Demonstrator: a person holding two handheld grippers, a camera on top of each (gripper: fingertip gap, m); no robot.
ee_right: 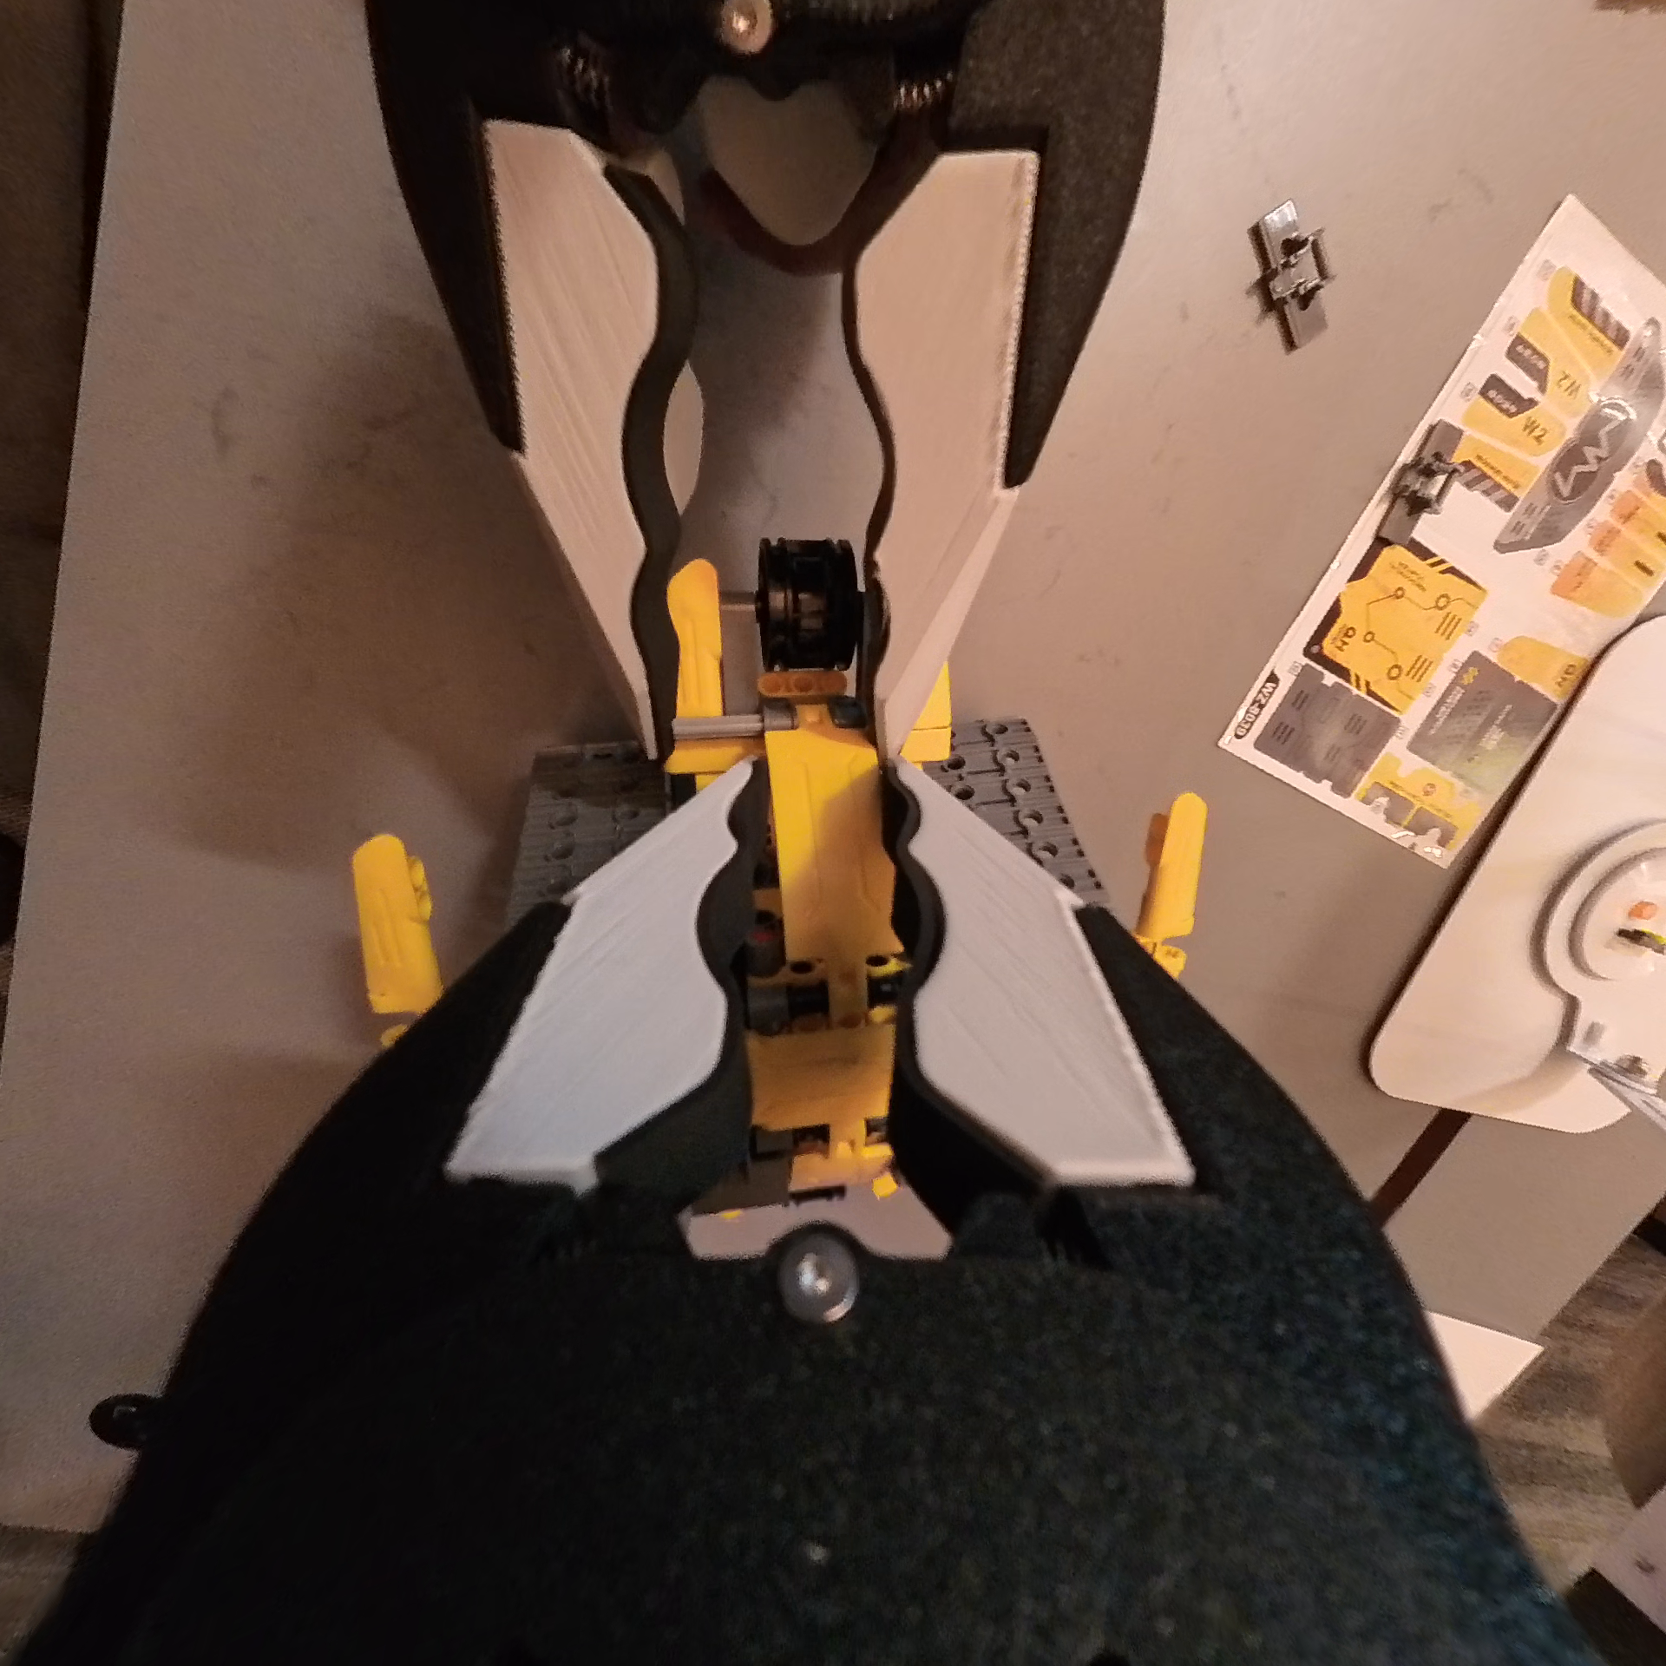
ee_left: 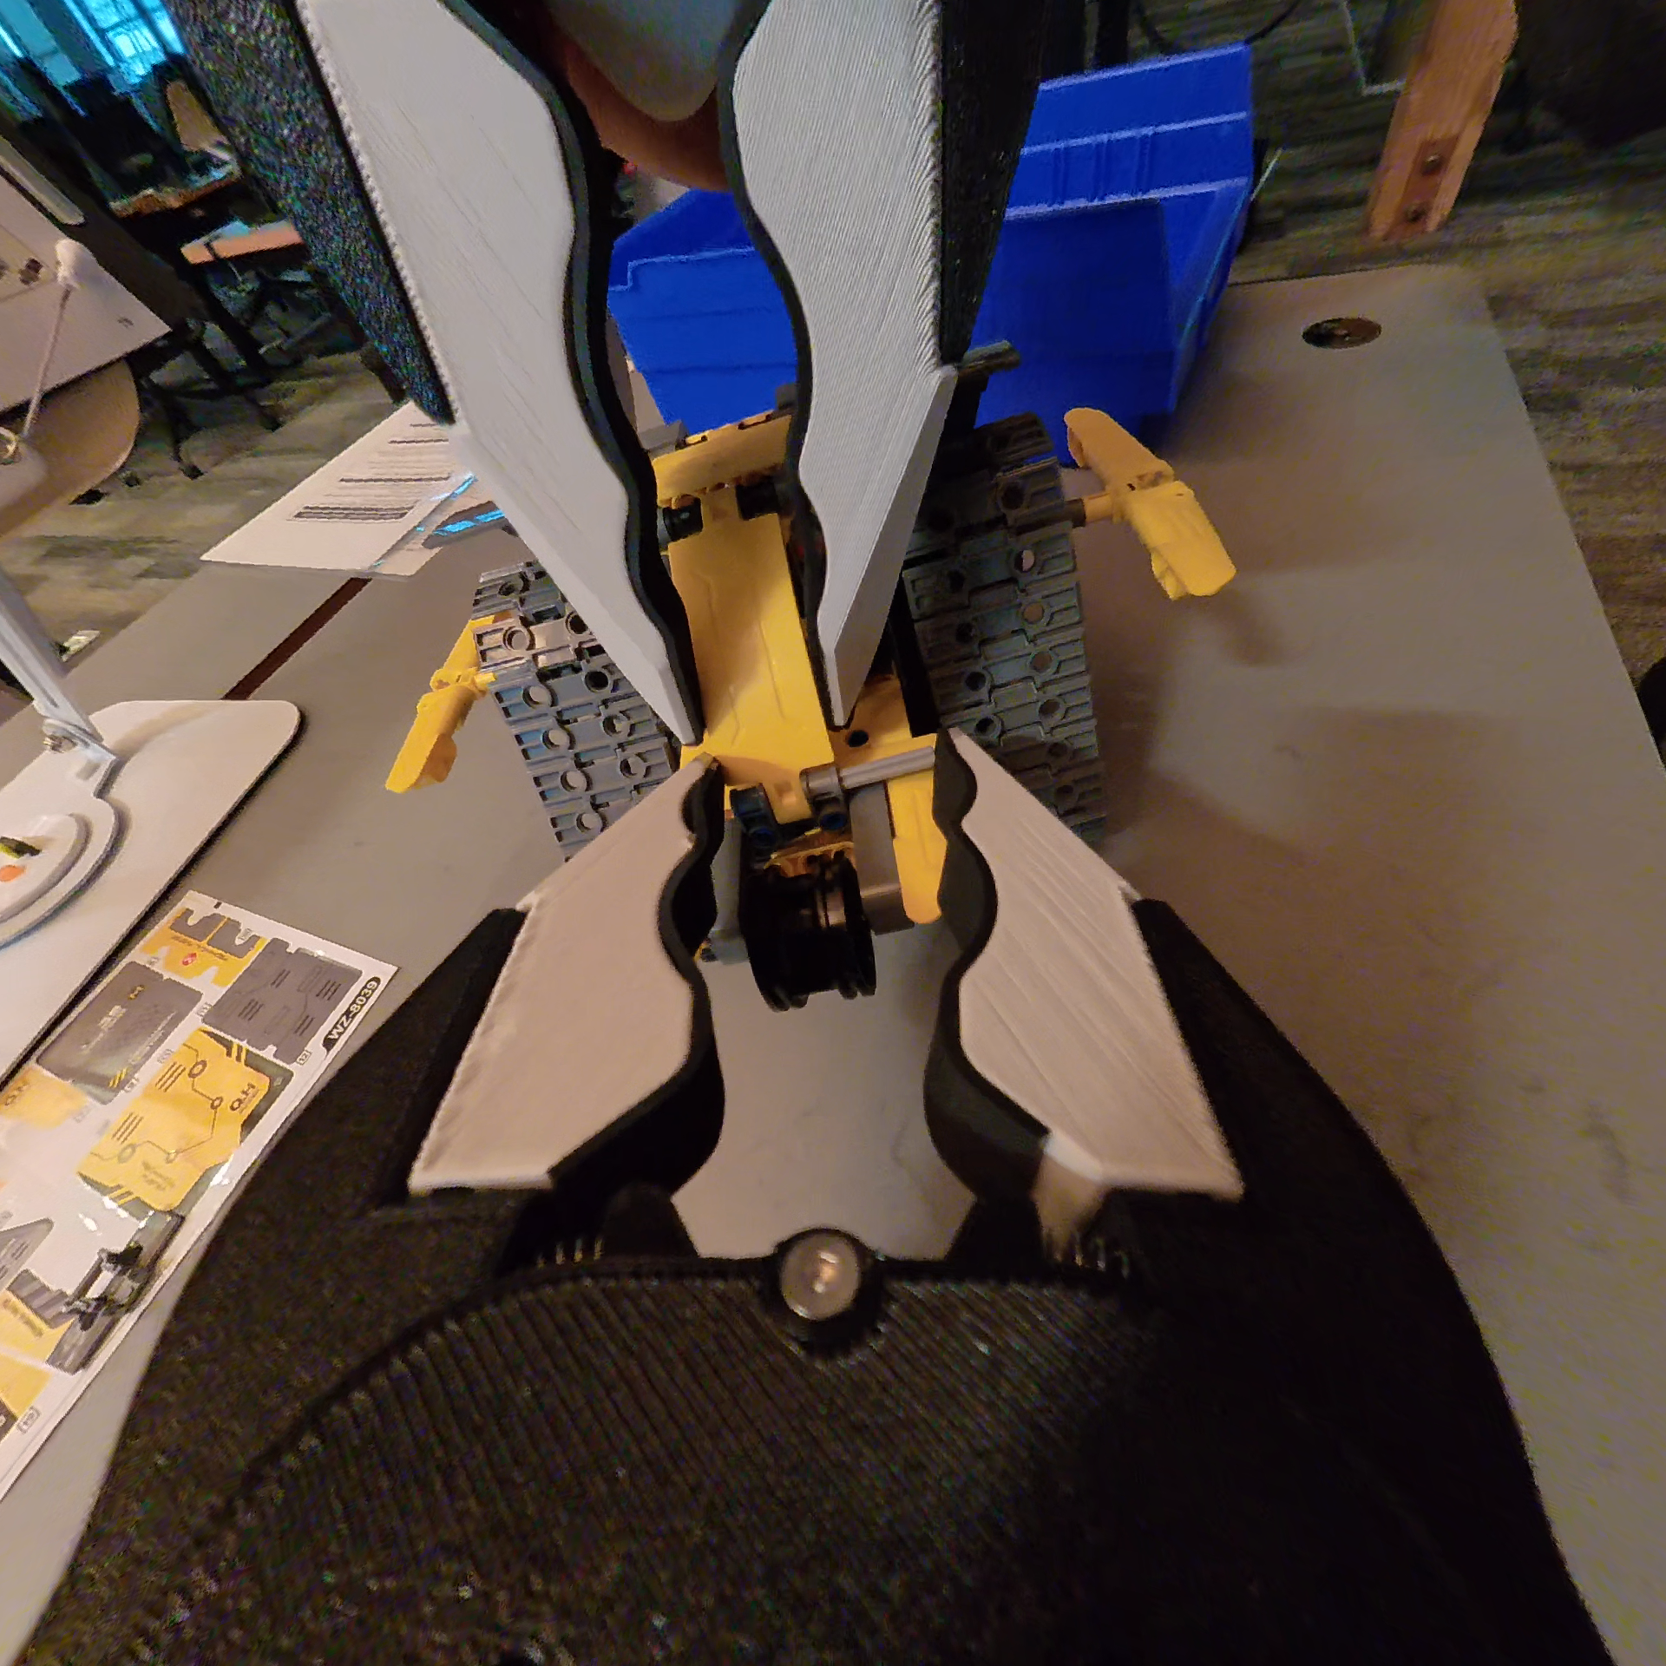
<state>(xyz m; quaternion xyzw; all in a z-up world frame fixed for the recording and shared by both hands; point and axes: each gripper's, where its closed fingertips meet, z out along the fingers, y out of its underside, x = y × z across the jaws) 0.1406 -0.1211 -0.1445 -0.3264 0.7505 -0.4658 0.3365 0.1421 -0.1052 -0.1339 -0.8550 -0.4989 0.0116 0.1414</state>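
— What are your left tongs point(ee_left: 825, 766) doing?

— They are reaching in low from the near end of the toy digger point(ee_left: 766, 631). The jaws are half closed and, as far as I can judge, pinching that end crosswise: one pad is pressing a yellow side piece, the other is sitting against the black wheel point(ee_left: 811, 938).

— And the right tongs point(ee_right: 822, 775)?

— They are coming from the opposite end, pointing back at the left pair. Their jaws are pressing in on the long yellow beam point(ee_right: 820, 838) that is running along the top of the toy, one tip on each side. The tips of the two pairs are nearly meeting over it.

— Where is the toy sitting?

— It is standing on its grey tracks point(ee_left: 1001, 649) on the grey table point(ee_left: 1352, 811), just in front of a blue bin point(ee_left: 1127, 270). Two little yellow arms point(ee_left: 1145, 505) are sticking out at the sides, and nothing is touching them.

— Anything else lying about?

— A sticker sheet point(ee_right: 1442, 631) is lying flat, well apart from the toy, with a white stand base point(ee_right: 1487, 947) beside it. A small grey loose part point(ee_right: 1289, 270) is lying by itself near the sheet, and a printed page point(ee_left: 361, 505) is resting farther off.
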